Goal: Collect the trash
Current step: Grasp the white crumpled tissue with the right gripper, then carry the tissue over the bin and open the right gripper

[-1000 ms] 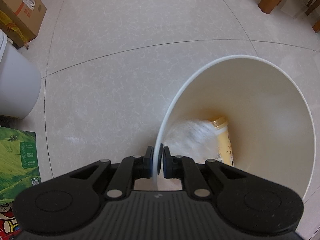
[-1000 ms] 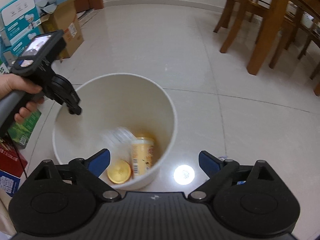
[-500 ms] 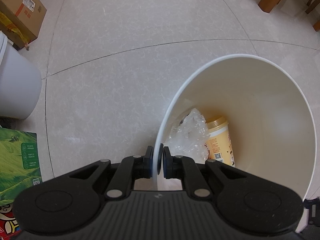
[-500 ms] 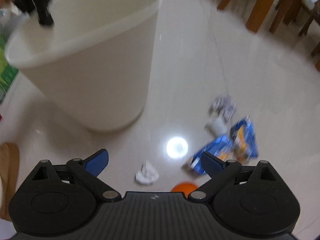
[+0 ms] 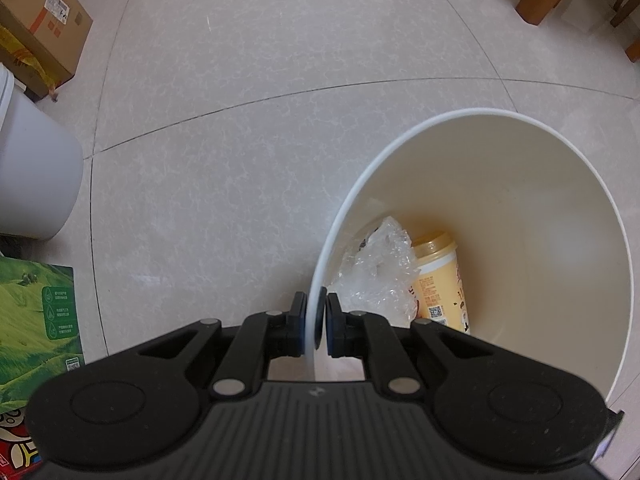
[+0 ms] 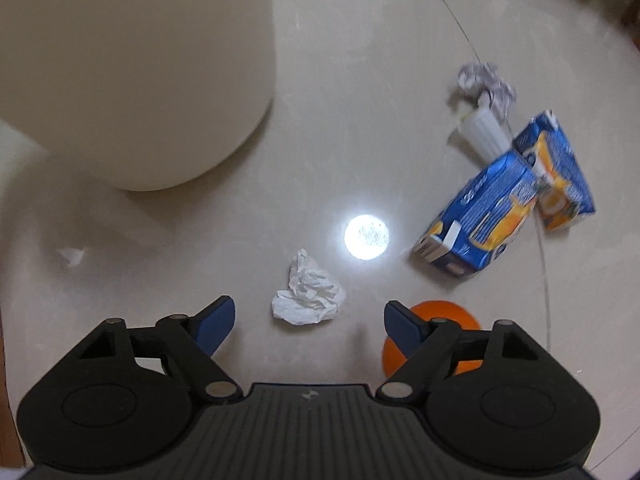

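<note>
We've got the left gripper (image 5: 313,326) clamped on the bin (image 5: 568,216) rim with cup (image 5: 440,280) and plastic wrap (image 5: 380,268) inside, right gripper (image 6: 308,322) wide above the near tissue (image 6: 306,290); cartons (image 6: 480,216), orange lid (image 6: 432,340) remain.

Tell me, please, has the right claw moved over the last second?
Yes. The right claw has swung down and away from above the bin and now hovers open over the crumpled tissue on the floor.
</note>
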Motion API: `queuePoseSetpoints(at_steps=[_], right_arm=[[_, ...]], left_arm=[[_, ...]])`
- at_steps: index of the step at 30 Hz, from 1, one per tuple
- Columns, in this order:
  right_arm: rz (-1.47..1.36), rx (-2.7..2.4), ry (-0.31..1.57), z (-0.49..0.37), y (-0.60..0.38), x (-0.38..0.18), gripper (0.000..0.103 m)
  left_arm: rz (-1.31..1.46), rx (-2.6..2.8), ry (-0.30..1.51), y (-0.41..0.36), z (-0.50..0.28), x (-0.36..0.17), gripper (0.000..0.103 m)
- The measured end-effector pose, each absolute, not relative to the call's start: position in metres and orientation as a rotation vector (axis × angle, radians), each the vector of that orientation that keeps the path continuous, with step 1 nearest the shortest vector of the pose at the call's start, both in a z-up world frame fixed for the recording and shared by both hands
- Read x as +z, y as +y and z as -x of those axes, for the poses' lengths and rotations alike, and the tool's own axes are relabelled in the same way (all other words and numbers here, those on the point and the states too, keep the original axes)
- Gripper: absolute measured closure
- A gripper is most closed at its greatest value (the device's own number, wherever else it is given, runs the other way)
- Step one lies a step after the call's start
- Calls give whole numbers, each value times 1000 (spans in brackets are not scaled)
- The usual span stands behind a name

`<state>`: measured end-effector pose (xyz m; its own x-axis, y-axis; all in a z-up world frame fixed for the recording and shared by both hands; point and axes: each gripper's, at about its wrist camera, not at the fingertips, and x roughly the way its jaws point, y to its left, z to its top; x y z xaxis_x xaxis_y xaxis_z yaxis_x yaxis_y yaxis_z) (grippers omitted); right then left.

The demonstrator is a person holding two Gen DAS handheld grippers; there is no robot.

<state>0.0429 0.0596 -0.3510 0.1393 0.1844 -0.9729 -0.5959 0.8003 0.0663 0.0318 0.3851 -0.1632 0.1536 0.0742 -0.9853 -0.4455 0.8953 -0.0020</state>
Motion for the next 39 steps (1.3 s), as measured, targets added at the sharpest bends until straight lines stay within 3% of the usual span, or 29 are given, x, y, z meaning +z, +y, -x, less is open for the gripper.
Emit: queuePoseSetpoints(at_steps=[8,15,19,32,39], right_arm=[[340,508,1351,-57,63,-379,30],[378,493,1363,-55,67,-389,51],[367,496,1392,-56,65,-387,70],[418,547,1293,-69,51,-311,71],[491,633,1215,-82,62,-217,71]], left_arm=[[318,382,1375,384,-33,-163,95],[318,382,1375,385,-33,-163,95],[318,381,1374,384,-33,-163,95],[312,380,1373,384,-33,-163,95],[315,382,1373,383,-33,-163,95]])
